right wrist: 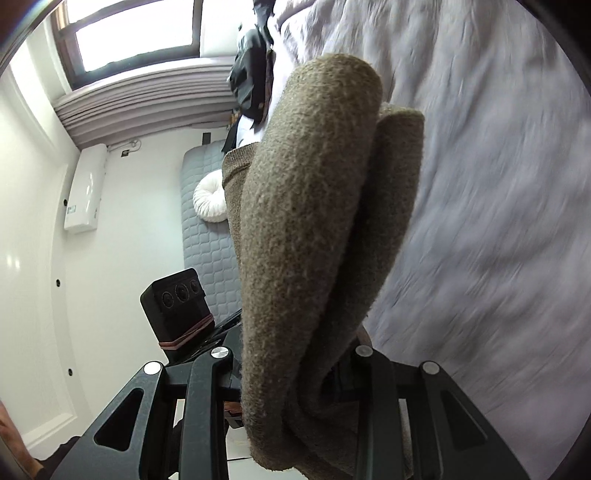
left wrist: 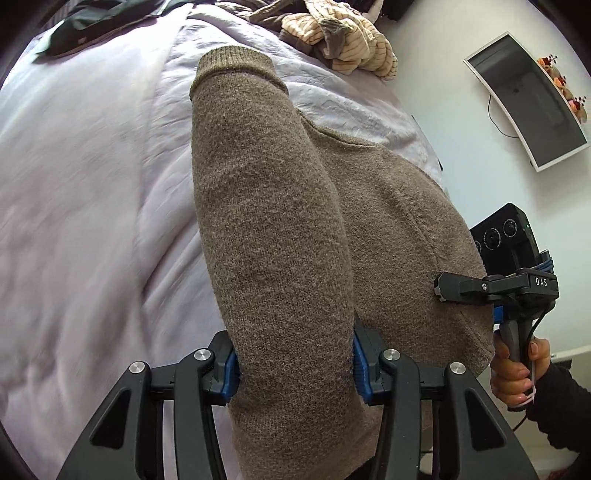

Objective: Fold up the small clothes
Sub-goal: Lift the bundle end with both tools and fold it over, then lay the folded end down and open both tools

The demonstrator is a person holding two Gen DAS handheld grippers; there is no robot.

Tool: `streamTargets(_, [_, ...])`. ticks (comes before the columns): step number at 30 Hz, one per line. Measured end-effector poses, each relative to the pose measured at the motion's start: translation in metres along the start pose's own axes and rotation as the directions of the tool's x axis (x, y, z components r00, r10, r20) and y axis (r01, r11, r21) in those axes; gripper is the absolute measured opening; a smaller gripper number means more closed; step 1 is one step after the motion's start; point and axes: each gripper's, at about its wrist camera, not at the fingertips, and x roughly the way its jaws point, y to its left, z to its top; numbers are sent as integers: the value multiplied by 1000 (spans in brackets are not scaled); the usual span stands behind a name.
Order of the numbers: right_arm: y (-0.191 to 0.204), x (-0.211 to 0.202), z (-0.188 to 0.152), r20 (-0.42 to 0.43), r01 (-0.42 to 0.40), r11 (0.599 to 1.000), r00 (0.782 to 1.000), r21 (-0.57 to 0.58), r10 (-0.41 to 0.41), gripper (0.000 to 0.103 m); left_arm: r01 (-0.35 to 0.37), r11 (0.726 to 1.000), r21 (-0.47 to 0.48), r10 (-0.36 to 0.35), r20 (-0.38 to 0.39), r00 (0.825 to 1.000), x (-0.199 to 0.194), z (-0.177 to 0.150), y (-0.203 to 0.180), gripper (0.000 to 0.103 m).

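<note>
A brown knitted sweater hangs lifted above a lilac bed sheet. My left gripper is shut on the sweater, which drapes forward between its blue-padded fingers, one sleeve with its cuff pointing away. My right gripper is shut on another part of the same sweater, whose folded layers hang over its fingers. In the left wrist view the right gripper shows at the sweater's right edge, held by a hand.
A pile of striped beige and grey clothes lies at the far end of the bed. A dark garment lies at the far left. A wall monitor is at right. A grey mattress with a white cushion lies beyond.
</note>
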Motion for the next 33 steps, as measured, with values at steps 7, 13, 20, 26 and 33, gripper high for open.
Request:
streamTargets(7, [8, 54, -54, -51, 26, 1000, 998, -6, -27, 33, -37, 998, -44, 37, -11, 999, -28, -68, 21, 49])
streamTargets(13, [-9, 82, -58, -77, 175, 983, 981, -53, -179, 33, -29, 992, -121, 27, -22, 999, 11, -97, 43, 49])
streamTargets(20, [-44, 85, -30, -66, 363, 930, 928, -56, -367, 35, -96, 984, -148, 88, -63, 994, 50, -114, 70, 52])
streamTargets(26, [-48, 74, -23, 1, 610, 792, 793, -25, -610, 53, -121, 978, -172, 114, -49, 992, 36, -116, 88, 57])
streamTargets(33, [-47, 29, -45, 62, 698, 716, 714, 12, -697, 51, -275, 945, -177, 270, -52, 962, 14, -124, 98, 57])
